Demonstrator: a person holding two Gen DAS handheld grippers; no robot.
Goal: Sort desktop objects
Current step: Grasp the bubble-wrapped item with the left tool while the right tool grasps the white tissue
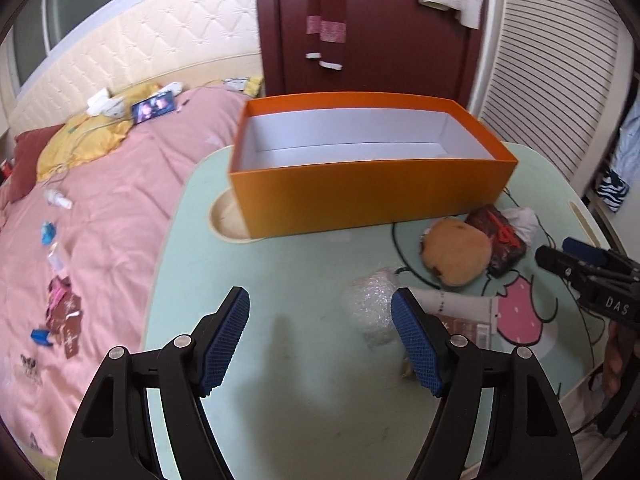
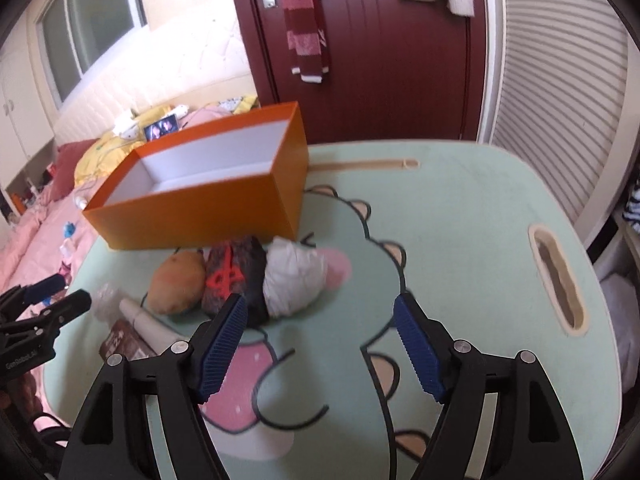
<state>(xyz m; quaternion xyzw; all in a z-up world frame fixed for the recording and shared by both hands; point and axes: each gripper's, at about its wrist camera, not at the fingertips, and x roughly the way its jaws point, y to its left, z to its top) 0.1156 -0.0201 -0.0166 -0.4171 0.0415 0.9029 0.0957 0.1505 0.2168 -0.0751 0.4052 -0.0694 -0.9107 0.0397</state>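
An open, empty orange box (image 1: 368, 196) stands at the back of the green lap table (image 1: 288, 264); it also shows in the right wrist view (image 2: 208, 204). In front of it lie a brown plush (image 1: 456, 254) (image 2: 178, 286), a dark packet with a red knot (image 1: 498, 240) (image 2: 232, 276), a white crumpled bag (image 2: 294, 280), a bubble-wrap piece (image 1: 374, 304) (image 2: 106, 298), a white tube (image 1: 460, 302) (image 2: 146, 322) and a brown packet (image 2: 120, 342). My left gripper (image 1: 320, 340) is open and empty over bare table. My right gripper (image 2: 320, 344) is open and empty just in front of the bag.
A pink bed (image 1: 100, 220) with scattered small items lies to the left of the table. A dark red door (image 1: 372, 28) and a slatted white panel (image 1: 552, 72) stand behind. The table has a cup recess (image 1: 228, 216) and a handle slot (image 2: 558, 280).
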